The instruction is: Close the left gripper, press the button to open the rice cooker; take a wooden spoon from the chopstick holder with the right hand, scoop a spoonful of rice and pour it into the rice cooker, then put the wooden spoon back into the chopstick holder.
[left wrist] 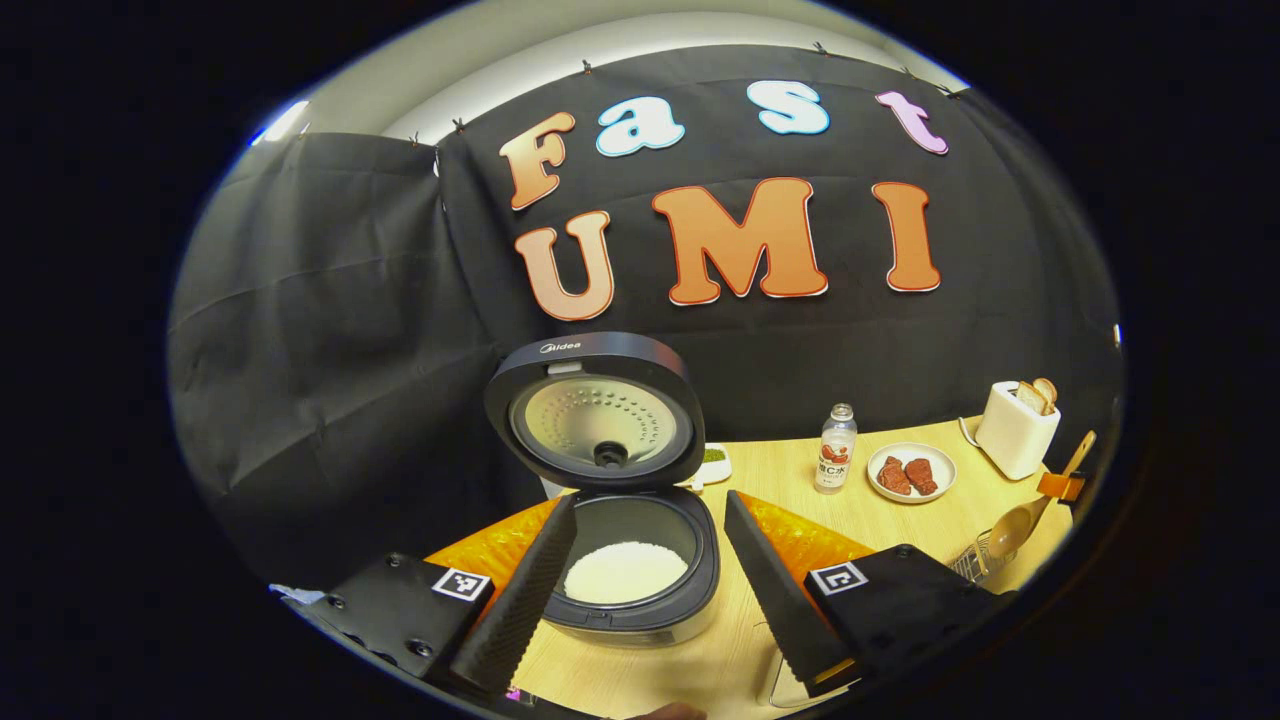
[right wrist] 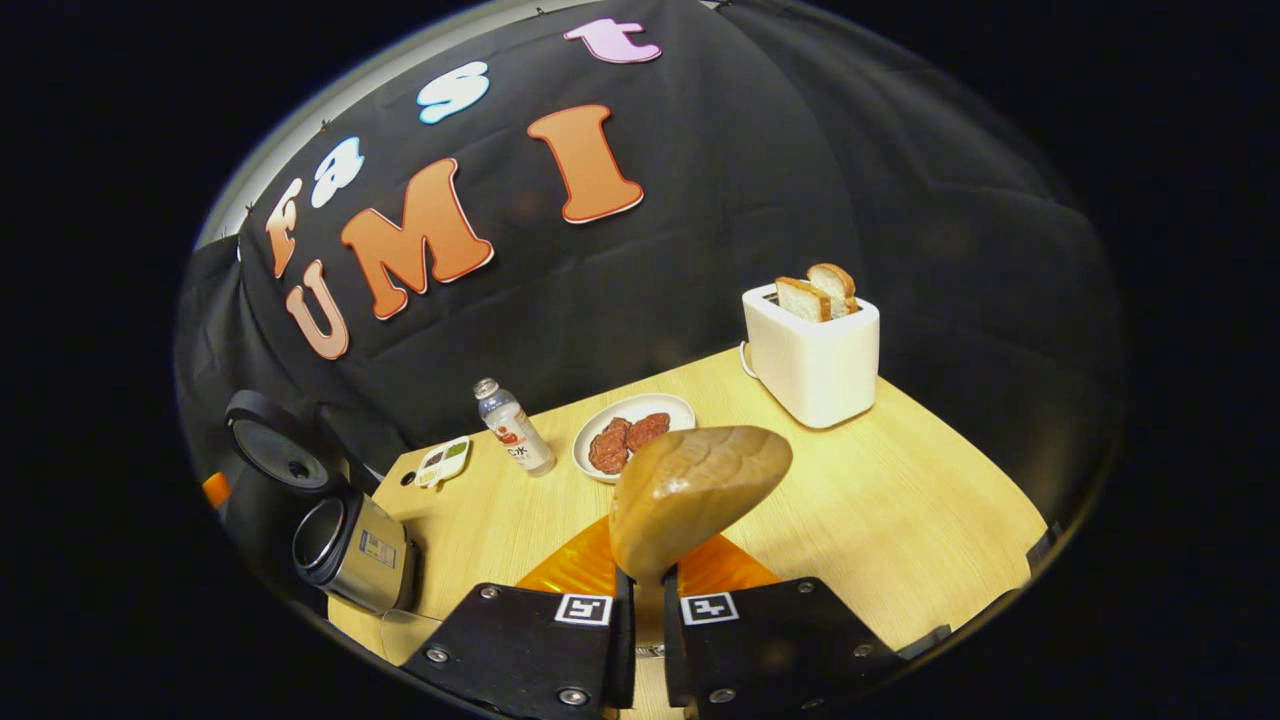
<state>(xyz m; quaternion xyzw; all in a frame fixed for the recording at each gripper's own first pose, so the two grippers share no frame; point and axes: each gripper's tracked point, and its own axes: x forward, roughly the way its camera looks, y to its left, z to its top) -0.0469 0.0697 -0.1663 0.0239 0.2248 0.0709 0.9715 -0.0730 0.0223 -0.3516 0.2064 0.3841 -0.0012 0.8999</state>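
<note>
1. While its lid stands raised, the dark round rice cooker (left wrist: 640,580), marked "Midea" on the lid, holds white rice (left wrist: 625,572) between the left gripper's (left wrist: 650,590) spread jaws.
2. Right gripper (right wrist: 648,590) pinches the brown wooden spoon (right wrist: 690,495), bowl upward.
3. White plate (right wrist: 630,420) holds reddish meat; white toaster (right wrist: 815,365) holds bread.

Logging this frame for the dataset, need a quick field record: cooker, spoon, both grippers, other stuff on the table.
rice cooker: lid open, white rice in pot
wooden spoon: clamped in right gripper, bowl up, over the table
left gripper: open, in front of cooker, holding nothing
toaster: two bread slices in slots
plate: meat pieces on it
bottle: upright, beside plate
</note>
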